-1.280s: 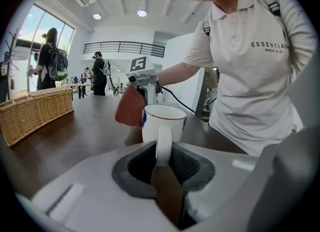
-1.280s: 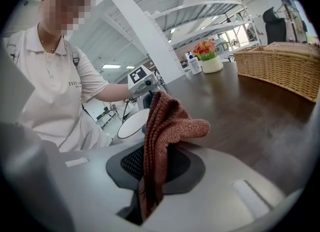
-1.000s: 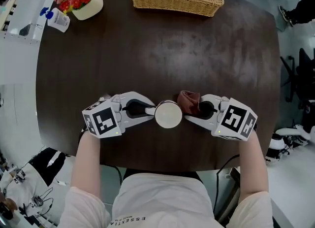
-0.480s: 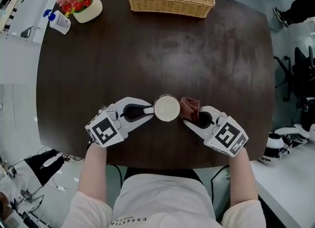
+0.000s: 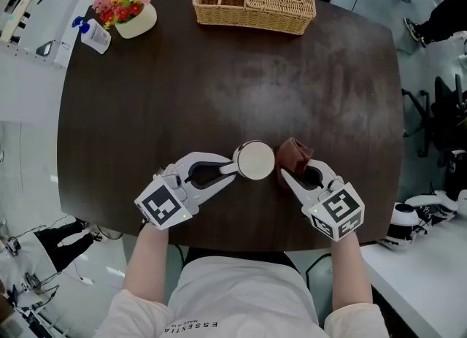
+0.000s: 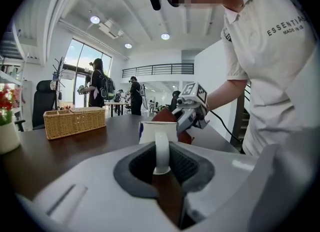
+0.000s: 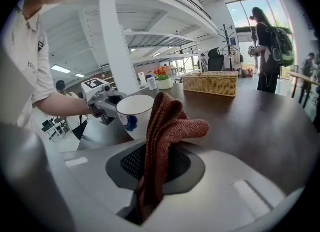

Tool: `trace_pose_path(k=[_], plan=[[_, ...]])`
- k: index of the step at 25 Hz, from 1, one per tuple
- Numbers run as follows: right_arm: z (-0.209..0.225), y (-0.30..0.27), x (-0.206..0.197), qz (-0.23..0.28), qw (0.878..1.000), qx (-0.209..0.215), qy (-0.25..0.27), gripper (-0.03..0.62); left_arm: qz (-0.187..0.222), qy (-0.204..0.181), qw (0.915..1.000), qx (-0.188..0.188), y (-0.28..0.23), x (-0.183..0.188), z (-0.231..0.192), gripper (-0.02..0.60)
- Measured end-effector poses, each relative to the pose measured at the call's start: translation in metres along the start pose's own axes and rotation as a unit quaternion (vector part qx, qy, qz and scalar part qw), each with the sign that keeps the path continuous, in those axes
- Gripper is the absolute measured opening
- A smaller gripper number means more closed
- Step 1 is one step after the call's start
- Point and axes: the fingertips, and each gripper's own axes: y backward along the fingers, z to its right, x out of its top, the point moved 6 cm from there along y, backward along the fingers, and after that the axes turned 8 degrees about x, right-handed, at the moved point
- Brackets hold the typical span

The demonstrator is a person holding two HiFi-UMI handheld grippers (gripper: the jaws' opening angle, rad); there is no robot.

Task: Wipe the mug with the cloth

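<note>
Mug held by its handle, cloth close at its side.
L gripper (image 5: 232, 169) is clenched on the handle of the white ceramic mug (image 5: 255, 160). The mug stands upright on the dark brown wooden table (image 5: 219, 74), near its 6 o'clock edge: long axis vertical, mouth up, handle pointing to 8 o'clock in head view. R gripper (image 5: 295, 171) grasps the rust-red knitted cloth (image 5: 293, 155), bunched upright btwn its jaws at the mug's 3 o'clock; contact unclear. Blue mark (image 7: 131, 122) on mug's side, unreadable. Person's white shirt (image 6: 280, 50) reads "ESSENTIAL…", with "MADE IN" below. Woven wicker basket (image 5: 254, 2) at table's 12 o'clock, white pot of red and pink flowers (image 5: 130, 9) at 10 o'clock.
</note>
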Motion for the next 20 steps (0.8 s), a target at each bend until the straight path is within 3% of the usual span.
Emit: trace_pose_path(k=[7,12,17,20], plan=[[-0.002,-0.008,0.007,0.017,0.999,-0.005,-0.032,0.083,0.057,-0.031,0.9979,0.006,0.007,0.066,0.002,0.068],[-0.005,-0.011,0.029,0.090,0.993,0.020,-0.069,0.082,0.077,-0.040,0.9962,-0.003,0.010,0.098,0.001,0.068],[-0.022,-0.012,0.065,0.157,0.986,0.052,-0.020,0.081,0.083,-0.021,0.9963,-0.010,0.015,0.106,-0.005,0.068],[-0.027,-0.010,0.075,0.184,0.981,0.064,-0.006,0.081,0.099,0.011,0.9950,-0.004,0.019,0.109,-0.011,0.068]])
